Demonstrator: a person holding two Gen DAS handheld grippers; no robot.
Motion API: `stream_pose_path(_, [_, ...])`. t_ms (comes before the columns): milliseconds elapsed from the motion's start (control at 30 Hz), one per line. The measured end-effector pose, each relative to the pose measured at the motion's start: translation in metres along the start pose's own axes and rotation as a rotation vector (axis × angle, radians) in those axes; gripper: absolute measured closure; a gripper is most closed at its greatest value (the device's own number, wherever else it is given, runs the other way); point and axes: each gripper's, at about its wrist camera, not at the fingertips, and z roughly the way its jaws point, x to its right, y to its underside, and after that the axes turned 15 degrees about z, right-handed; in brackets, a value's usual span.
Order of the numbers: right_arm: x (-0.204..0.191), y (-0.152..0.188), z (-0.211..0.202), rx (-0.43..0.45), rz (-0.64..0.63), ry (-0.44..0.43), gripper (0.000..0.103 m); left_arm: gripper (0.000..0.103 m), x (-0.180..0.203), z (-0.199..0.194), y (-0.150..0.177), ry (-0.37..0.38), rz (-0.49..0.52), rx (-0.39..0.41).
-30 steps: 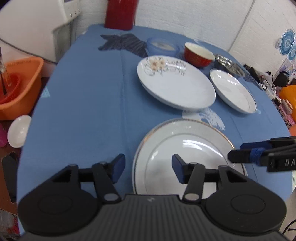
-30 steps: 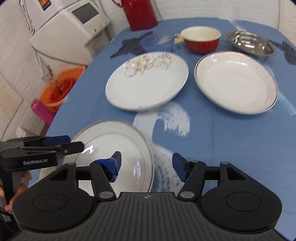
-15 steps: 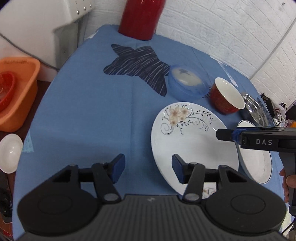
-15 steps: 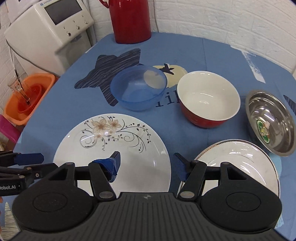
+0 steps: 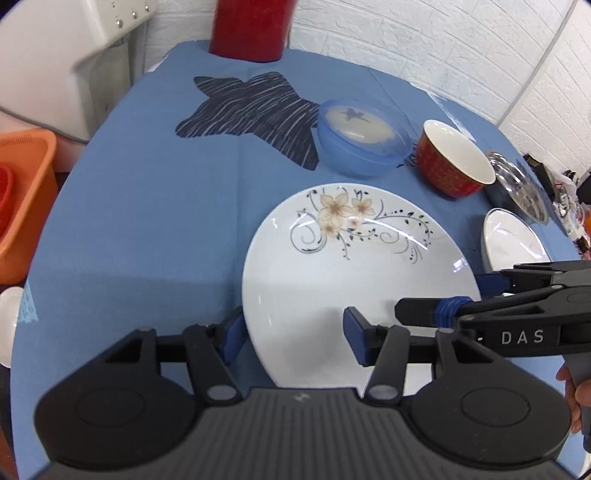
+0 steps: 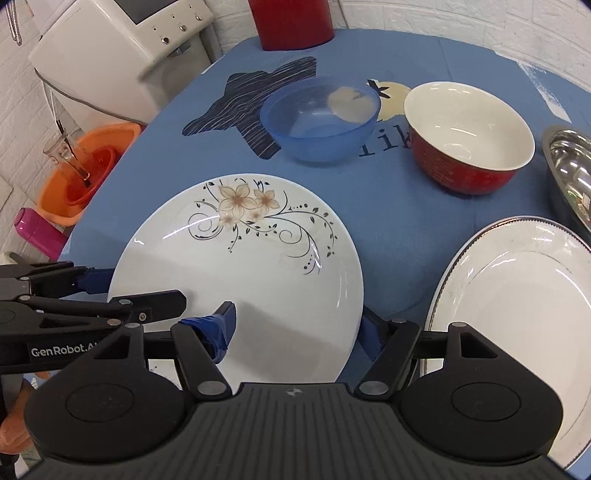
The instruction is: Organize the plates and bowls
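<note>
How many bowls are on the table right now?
3, in a row behind the floral plate: blue plastic bowl on the left, red bowl in the middle, steel bowl at the right edge, partly cut off. More may lie outside view.

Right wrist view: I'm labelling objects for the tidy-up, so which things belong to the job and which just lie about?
Job:
floral plate
rimmed plate
blue bowl
red bowl
steel bowl

Lying about:
red jug
orange basin
white appliance

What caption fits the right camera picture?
Two open claws straddle the flower plate's edges.
</note>
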Motion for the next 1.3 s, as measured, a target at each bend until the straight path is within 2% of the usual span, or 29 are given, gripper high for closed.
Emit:
stream_pose_path(133, [0.003,0.01,-0.004,0.049,-0.042,-0.011,0.045,0.051,0.002,0.001,-0.001,-0.012,0.015,-0.006])
stream_pose_path(233, [-0.001,0.013,-0.005,0.028,-0.084,0.036,0.043,0.06,0.004,0.001,-0.001,-0.03,0.023,-0.013])
stream_pose_path(267, [-0.003,0.013,-0.005,0.018,-0.104,0.037,0.047,0.067,0.005,0.001,0.0,-0.044,0.028,-0.016])
stream_pose_path(367, [0.001,0.015,-0.006,0.034,-0.098,0.028,0.059,0.073,0.002,-0.001,0.001,-0.067,0.011,-0.007])
stream_pose_path(467, [0.007,0.017,-0.01,0.053,-0.077,0.021,0.068,0.085,-0.006,-0.004,0.004,-0.045,-0.035,0.005])
stream_pose_path(567, [0.008,0.02,-0.013,0.057,-0.026,0.017,0.067,0.086,-0.004,-0.007,0.007,-0.039,-0.042,-0.001])
stream_pose_path(700, [0.011,0.02,-0.021,0.069,0.067,-0.043,0.063,0.086,-0.004,-0.016,0.008,-0.051,-0.04,0.013])
stream_pose_path(867, [-0.001,0.023,-0.037,0.125,0.017,-0.012,0.061,0.086,0.003,-0.031,0.004,-0.055,-0.007,0.054])
stream_pose_path(1000, [0.001,0.035,-0.046,0.153,0.04,-0.038,0.06,0.086,0.011,-0.042,0.011,-0.076,0.013,0.071])
stream_pose_path(1133, [-0.004,0.055,-0.064,0.165,0.028,-0.066,0.059,0.086,0.018,-0.063,0.028,-0.081,0.016,0.088])
stream_pose_path(1300, [-0.017,0.096,-0.092,0.191,-0.012,-0.095,0.058,0.086,0.031,-0.102,0.062,-0.098,0.029,0.123])
